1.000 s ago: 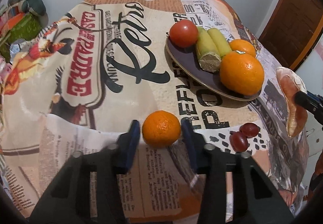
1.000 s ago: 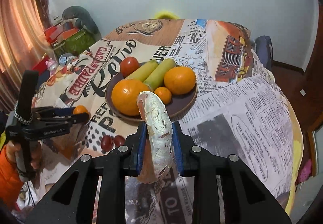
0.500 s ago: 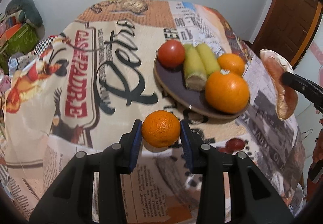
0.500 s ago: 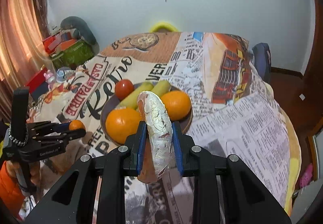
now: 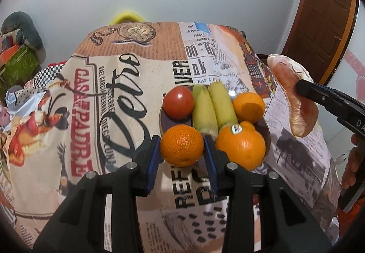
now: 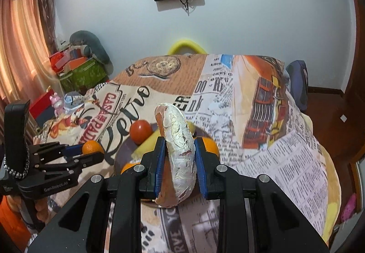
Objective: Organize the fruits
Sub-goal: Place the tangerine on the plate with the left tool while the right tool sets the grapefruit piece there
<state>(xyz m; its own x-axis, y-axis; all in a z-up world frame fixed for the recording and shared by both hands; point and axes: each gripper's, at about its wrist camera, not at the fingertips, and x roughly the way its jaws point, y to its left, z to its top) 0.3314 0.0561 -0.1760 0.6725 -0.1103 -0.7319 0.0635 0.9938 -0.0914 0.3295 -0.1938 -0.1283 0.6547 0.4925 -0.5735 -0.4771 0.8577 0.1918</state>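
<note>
My left gripper (image 5: 181, 154) is shut on a small orange mandarin (image 5: 181, 148) and holds it in the air just in front of the dark plate (image 5: 266, 132). The plate holds a tomato (image 5: 178, 102), two green-yellow bananas (image 5: 214, 109), a big orange (image 5: 240, 144) and a smaller orange (image 5: 249, 106). My right gripper (image 6: 179, 161) is shut on a peeled pomelo segment (image 6: 180, 152), raised above the plate's near side; the segment also shows in the left wrist view (image 5: 294, 95). The left gripper also shows at the left of the right wrist view (image 6: 90, 150).
The table has a printed newspaper-pattern cloth (image 5: 114, 93). A yellow chair back (image 6: 186, 46) stands behind the table. Boxes and cushions (image 6: 79, 65) are piled at the left by the curtain. A wooden door (image 5: 324, 13) is at the right.
My left gripper has lifted the mandarin off the cloth and carried it toward the plate. My right gripper has risen with the pomelo segment, still shut on it.
</note>
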